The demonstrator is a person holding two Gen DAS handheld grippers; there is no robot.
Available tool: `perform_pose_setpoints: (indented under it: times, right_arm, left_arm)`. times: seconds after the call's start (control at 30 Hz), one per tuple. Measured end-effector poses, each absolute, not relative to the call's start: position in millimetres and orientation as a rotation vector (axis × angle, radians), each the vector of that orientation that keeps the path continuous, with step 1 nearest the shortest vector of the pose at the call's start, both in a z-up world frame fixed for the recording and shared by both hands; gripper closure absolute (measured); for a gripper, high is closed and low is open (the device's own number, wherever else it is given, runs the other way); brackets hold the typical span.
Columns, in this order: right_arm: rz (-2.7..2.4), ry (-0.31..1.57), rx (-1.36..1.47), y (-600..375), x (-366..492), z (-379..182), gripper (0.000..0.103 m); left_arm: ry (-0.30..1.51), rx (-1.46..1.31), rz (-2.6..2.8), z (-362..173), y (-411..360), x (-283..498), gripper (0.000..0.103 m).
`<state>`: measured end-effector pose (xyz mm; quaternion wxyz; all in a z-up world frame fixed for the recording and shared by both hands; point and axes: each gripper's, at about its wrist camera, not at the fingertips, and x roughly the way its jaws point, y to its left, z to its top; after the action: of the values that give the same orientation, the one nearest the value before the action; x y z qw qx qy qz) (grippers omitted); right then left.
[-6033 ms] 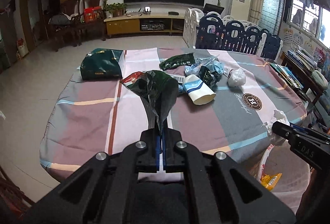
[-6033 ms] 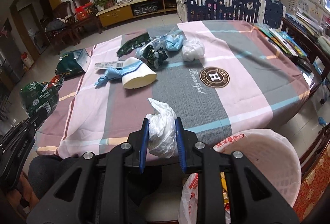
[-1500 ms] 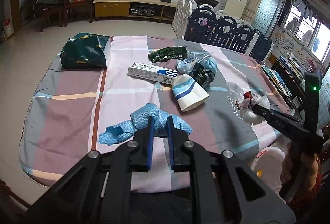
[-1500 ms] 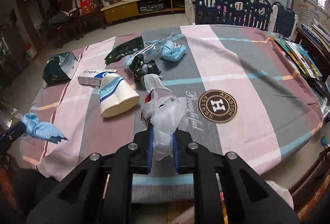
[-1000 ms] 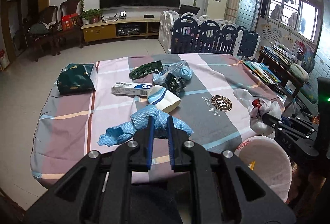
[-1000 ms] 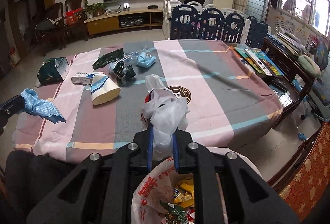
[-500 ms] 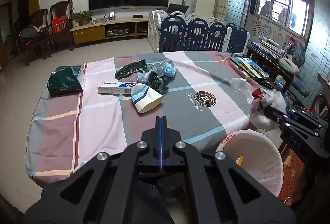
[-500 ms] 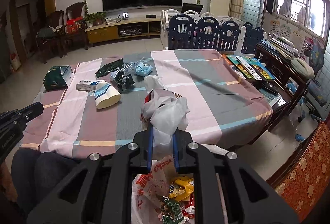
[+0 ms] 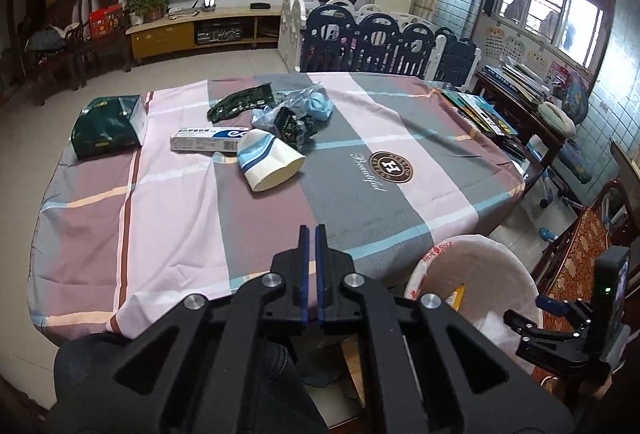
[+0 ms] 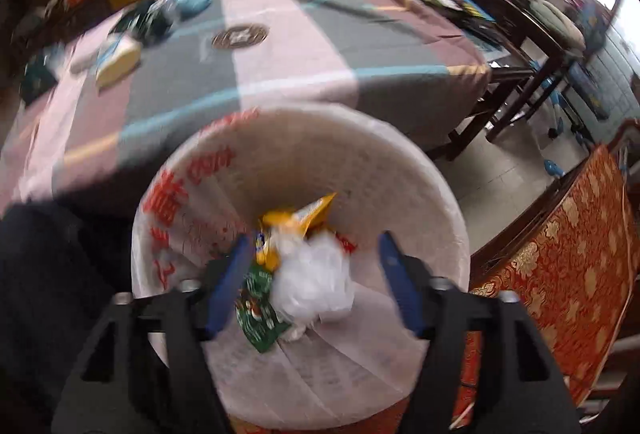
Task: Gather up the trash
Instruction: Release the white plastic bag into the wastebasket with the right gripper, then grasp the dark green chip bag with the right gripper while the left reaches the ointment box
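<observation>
Beside the table, white bag lies between the opening right hand-held gripper.

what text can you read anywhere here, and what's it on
"H": middle of the round emblem on the tablecloth.
"Beautiful": script beside that emblem, a likely reading.
Ring text around the emblem: too small to read.
Toothpaste box: print too small to read.
Red characters on the bin liner: blurred, unreadable.
Green snack wrapper in the bin: blurred.
Wall charts: too small.
</observation>
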<state>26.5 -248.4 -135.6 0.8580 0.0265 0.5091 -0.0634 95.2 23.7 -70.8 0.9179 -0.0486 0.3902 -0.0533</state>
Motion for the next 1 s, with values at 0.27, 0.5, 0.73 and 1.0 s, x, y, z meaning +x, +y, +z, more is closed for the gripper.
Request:
perform_pose_setpoints:
  times: [0.27, 0.5, 0.73, 1.0]
  right_arm:
    - [-0.128, 0.991, 0.251, -263.4, 50.4, -113.8, 0.024]
    - [-0.114, 1.046, 0.282, -260.9, 67.1, -132.2, 0.024]
    - [-0.133, 1.069, 0.265, -261.4, 78.1, -138.9, 0.024]
    - [-0.122, 1.067, 0.268, -254.1, 106.2, -143.6, 0.024]
  left_arm:
    - [0.828, -0.164, 0.020, -84.9, 67.5, 130.2, 0.033]
    - [0.908, -0.210, 0.041, -102.8, 71.3, 218.1, 0.012]
    - [1.080, -0.146, 0.051, -155.2, 39.8, 324.0, 0.008]
    - [1.230, -0.210, 0.128, -195.8, 34.6, 369.5, 0.016]
